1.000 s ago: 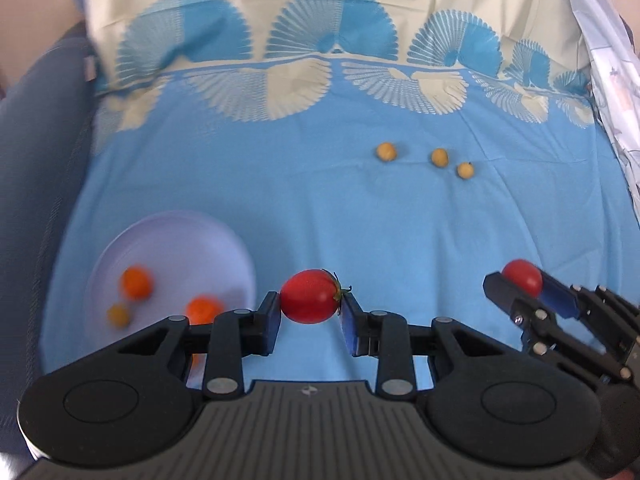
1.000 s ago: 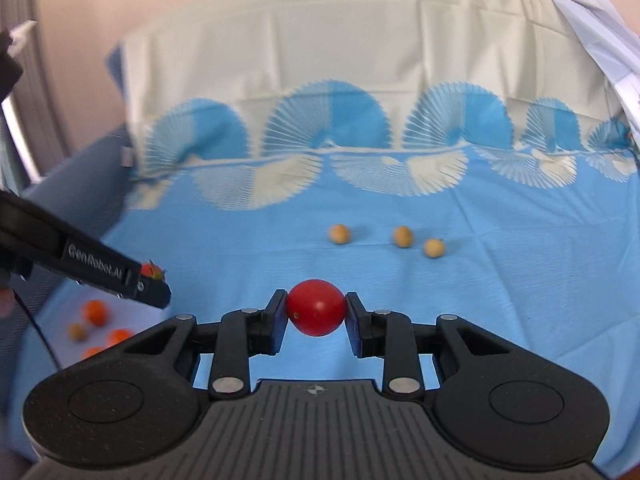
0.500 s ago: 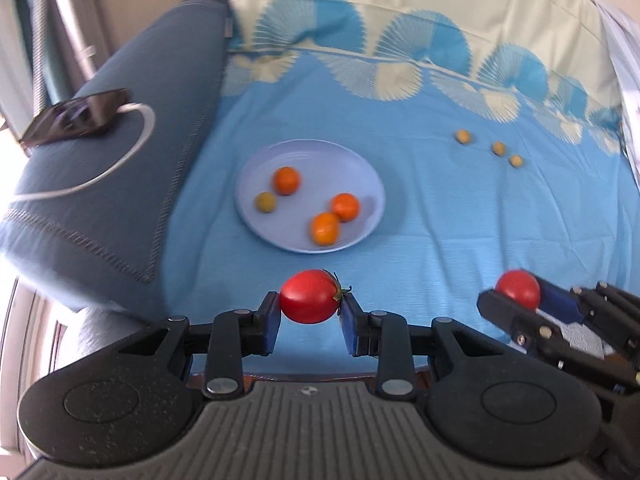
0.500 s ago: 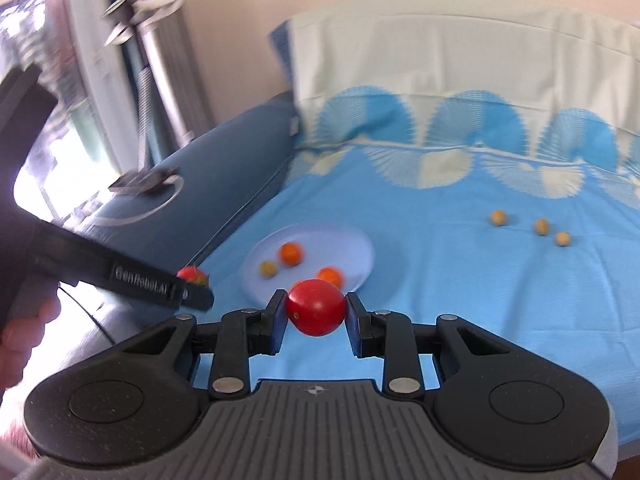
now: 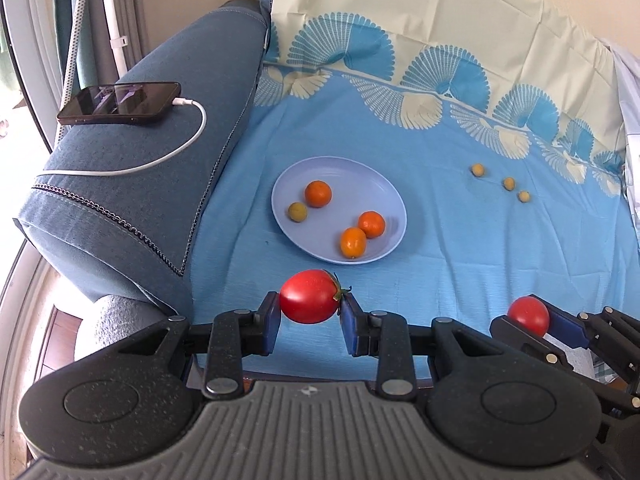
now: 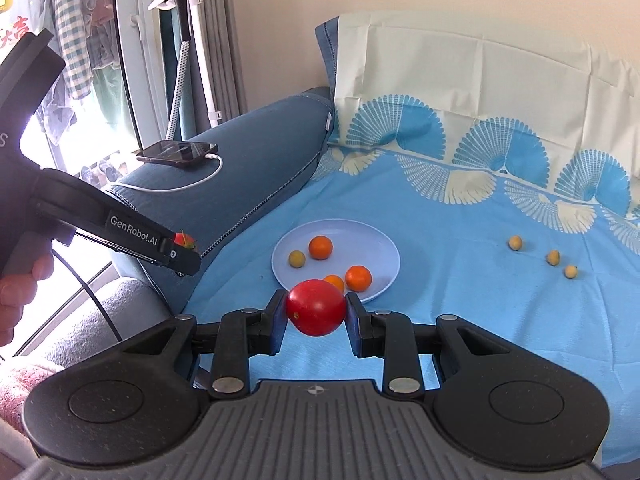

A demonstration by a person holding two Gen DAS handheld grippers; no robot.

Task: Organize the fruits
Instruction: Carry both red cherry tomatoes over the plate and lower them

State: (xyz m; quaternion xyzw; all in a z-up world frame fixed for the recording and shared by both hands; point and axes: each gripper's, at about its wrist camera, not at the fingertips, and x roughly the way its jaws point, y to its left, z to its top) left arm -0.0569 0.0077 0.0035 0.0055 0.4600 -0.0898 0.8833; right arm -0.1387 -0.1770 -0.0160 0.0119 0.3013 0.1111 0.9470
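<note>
My left gripper (image 5: pixel 310 312) is shut on a red tomato (image 5: pixel 309 296) with a green stem, held in the air in front of the pale blue plate (image 5: pixel 384 196). My right gripper (image 6: pixel 316 318) is shut on a second red tomato (image 6: pixel 316 307), just short of the plate (image 6: pixel 380 246). The plate holds three small oranges (image 5: pixel 318 194) (image 5: pixel 371 224) (image 5: pixel 353 242) and a yellow-green fruit (image 5: pixel 297 212). Three small yellow fruits (image 5: pixel 477 169) (image 5: pixel 509 183) (image 5: pixel 524 196) lie on the blue cloth to the right. The right gripper (image 5: pixel 532 322) with its tomato shows at the lower right of the left wrist view.
A blue sofa armrest (image 5: pixel 160 160) rises left of the plate, with a phone (image 5: pixel 120 103) and white charging cable (image 5: pixel 160 156) on it. A garment steamer stand (image 6: pixel 188 40) and window are beyond it. The cloth (image 5: pixel 480 260) covers the seat and backrest. A person's hand (image 6: pixel 20 292) grips the left tool.
Both grippers swung left with their tomatoes still held. The plate moved from the left edge toward the middle of both views, and the armrest with the phone came into sight.
</note>
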